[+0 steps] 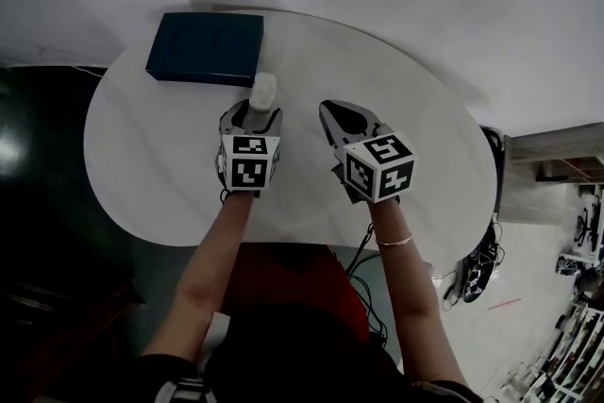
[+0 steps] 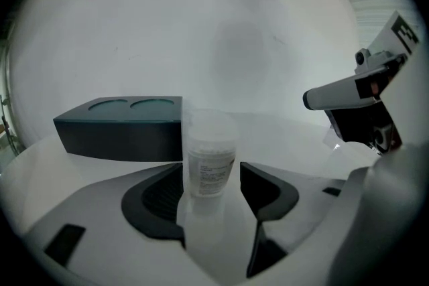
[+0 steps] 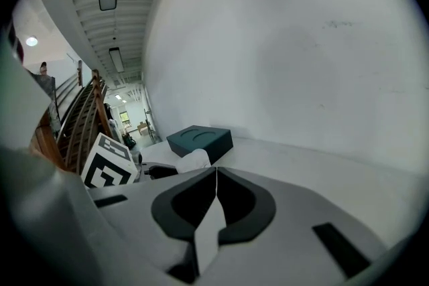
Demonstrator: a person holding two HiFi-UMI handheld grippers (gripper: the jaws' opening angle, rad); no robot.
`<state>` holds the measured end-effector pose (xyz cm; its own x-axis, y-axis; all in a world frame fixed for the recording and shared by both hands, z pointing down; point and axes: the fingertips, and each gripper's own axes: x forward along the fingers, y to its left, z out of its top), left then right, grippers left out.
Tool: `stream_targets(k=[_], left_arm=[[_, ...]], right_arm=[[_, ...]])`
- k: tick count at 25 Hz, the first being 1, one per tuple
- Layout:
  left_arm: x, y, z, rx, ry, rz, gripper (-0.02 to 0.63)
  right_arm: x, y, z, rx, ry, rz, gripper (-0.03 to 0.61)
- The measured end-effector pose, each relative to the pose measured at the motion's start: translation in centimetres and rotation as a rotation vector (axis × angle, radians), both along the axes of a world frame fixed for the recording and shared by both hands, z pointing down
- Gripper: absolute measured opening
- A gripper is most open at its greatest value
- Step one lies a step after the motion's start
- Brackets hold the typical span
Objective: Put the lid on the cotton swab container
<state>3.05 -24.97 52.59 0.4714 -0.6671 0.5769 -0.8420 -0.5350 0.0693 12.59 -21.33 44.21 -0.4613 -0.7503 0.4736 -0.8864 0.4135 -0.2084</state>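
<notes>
L forearm runs straight up from frame bottom in head view. left gripper [image 1: 253, 111] is pitched down at mid-table, jaws wide apart. cotton swab container [image 2: 210, 157] stands upright between the 2 pads, on the table [image 1: 142, 165]. Thin gap on R pad side; L pad side is v close, can't tell if touching. No squeeze visible.
R forearm is parallel. right gripper [image 1: 330, 113] sits just beside L, nose angled toward the container, jaws fully together w/ nothing between.
lid [image 2: 211, 122] looks seated on top, but it's translucent so the seam is hard to read. Container base is hidden behind the L jaws in head view. R gripper view shows only a white sliver of it.
dark box [image 1: 206, 48] sits just behind the container, near the far-L rim. Bare tabletop R of the R gripper, wall right behind the table.
</notes>
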Motion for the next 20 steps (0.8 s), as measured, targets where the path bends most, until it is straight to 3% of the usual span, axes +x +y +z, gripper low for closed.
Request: stream_targets(k=[20], left_arm=[[-4.6,6.5,-3.7,0.027,0.107,0.116,0.219]], right_arm=[[-4.7,7.8,0.7,-0.003,-0.080,0.179,0.017]])
